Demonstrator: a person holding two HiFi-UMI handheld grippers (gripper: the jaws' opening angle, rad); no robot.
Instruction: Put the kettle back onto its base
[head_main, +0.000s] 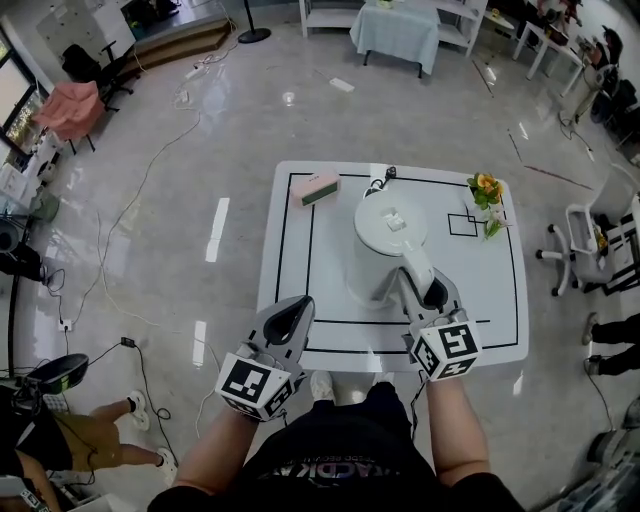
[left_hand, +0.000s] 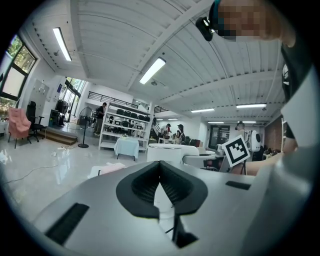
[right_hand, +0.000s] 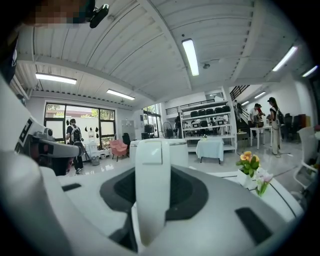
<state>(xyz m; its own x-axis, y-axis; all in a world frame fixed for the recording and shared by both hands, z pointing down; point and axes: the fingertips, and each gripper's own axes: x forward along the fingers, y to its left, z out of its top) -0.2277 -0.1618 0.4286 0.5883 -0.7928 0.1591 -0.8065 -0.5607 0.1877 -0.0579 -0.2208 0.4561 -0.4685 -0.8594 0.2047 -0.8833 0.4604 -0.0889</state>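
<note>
Our right gripper (head_main: 422, 288) clamped the handle (right_hand: 151, 195) of the kettle (head_main: 385, 240), plainest in its own view. The left gripper (head_main: 291, 318), at the kettle's seven o'clock, was closed and empty.

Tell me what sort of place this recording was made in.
Probably an open-plan lab or workshop, not a home: a white table marked with black lines stands on a glossy floor crossed by loose cables, with equipment shelving and office chairs around.

No lettering reads clearly: the print on the person's dark shirt (head_main: 335, 468) is blurred; cubes (head_main: 258, 385) on the left tongs (head_main: 298, 306) and right tongs (head_main: 421, 284) bear only square markers (head_main: 457, 345)
</note>
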